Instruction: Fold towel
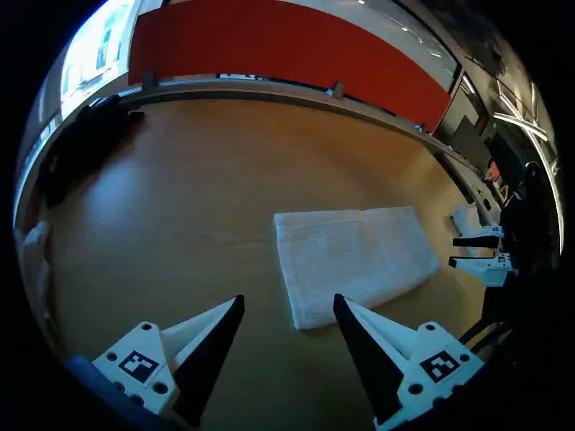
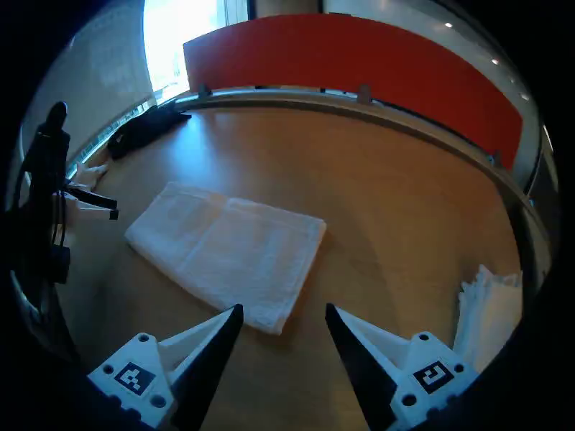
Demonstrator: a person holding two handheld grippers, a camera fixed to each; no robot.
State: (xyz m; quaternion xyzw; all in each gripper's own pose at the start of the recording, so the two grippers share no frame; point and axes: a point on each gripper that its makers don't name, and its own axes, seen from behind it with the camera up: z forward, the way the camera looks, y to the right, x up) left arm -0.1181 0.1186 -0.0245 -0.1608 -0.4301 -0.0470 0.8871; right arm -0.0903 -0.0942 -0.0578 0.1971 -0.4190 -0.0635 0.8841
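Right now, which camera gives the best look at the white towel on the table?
The right gripper view: the folded white towel lies large near the middle, its layers plain. The left gripper view shows that towel smaller, right of centre.
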